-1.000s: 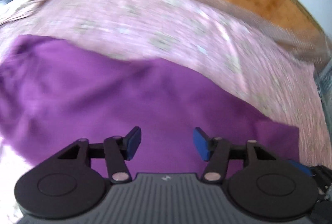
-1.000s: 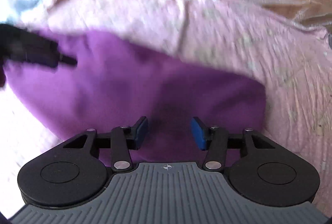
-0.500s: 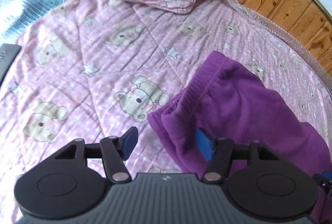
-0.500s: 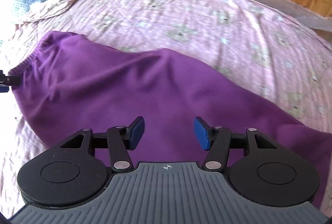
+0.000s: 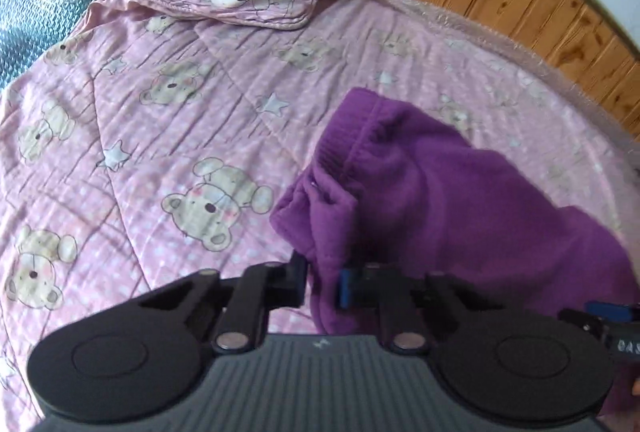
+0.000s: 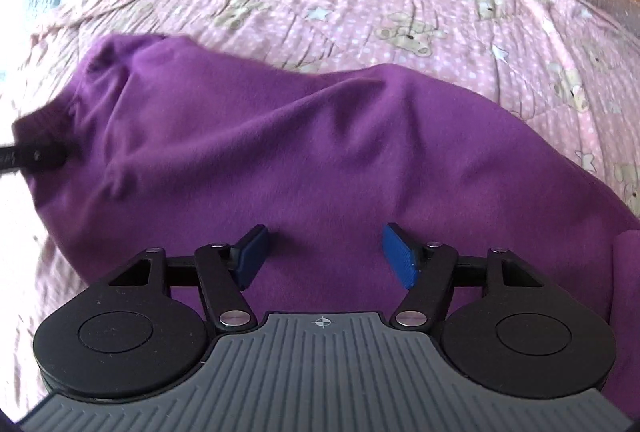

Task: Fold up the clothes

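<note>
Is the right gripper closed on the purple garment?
No, the right gripper is open above the purple garment, holding nothing.

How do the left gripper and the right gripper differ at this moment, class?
The left gripper is shut on the purple garment, pinching a fold near its ribbed waistband; the right gripper is open. The left holds fabric between its pads; the right holds nothing, poised over the garment's middle. Both have blue pads.

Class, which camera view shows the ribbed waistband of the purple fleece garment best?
The left wrist view: the ribbed waistband is sharp and central, bunching down into the shut left gripper. The right wrist view shows it only as a dark, blurred edge at far left, beyond the open right gripper.
</note>
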Tool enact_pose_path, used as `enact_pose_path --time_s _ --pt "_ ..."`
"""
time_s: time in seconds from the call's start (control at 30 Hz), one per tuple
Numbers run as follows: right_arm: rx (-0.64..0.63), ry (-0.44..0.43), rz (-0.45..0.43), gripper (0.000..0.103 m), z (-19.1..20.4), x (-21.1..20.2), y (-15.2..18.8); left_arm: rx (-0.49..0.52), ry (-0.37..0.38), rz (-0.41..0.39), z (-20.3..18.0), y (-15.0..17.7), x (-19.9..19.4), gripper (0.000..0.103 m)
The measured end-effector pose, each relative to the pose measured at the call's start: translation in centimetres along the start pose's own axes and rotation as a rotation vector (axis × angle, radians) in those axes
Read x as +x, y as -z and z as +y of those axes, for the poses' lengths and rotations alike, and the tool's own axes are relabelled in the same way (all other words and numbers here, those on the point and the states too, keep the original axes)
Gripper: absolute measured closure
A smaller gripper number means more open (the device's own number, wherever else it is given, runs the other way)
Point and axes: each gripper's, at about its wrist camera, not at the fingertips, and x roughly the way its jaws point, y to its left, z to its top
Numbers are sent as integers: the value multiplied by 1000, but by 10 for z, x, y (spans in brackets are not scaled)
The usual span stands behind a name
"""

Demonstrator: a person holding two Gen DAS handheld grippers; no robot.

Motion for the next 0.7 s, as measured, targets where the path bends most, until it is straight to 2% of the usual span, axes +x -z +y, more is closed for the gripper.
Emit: enact_pose_path --time_s 0.1,0.2,0.3,0.37,0.43,0.5,0.53,0.57,0.6,0.63,0.67,0.7 --pt "52 -27 -21 39 -2 -9 -8 31 -3 -38 -10 0 -10 92" --pt "102 -107 -58 39 4 -22 -22 133 -18 -94 -36 6 -21 92" --pt "47 -229 -63 36 34 -30 -47 254 -25 -147 -66 18 -30 93" --pt "10 -311 -66 30 55 -36 -63 327 -20 -162 -83 27 -32 93" --pt "-30 -390 -67 20 76 -40 -80 385 -11 -168 -96 37 -31 94" --pt "-139 -409 -10 20 107 -27 -93 427 -1 -164 -105 45 -29 95" --pt "-192 -383 28 22 121 -15 -97 436 3 -164 -107 48 -28 96" --pt "-244 -356 66 25 135 -4 -100 441 5 -162 -107 51 -28 96" --pt "-277 -338 101 39 143 8 -102 444 4 -160 -107 53 -27 96" --pt "-300 -320 133 62 146 16 -102 448 7 -158 -107 55 -27 96" --pt "-321 -303 160 76 148 24 -102 450 17 -158 -106 56 -28 96" --pt "-319 -300 137 84 143 20 -101 450 28 -164 -106 57 -30 96"
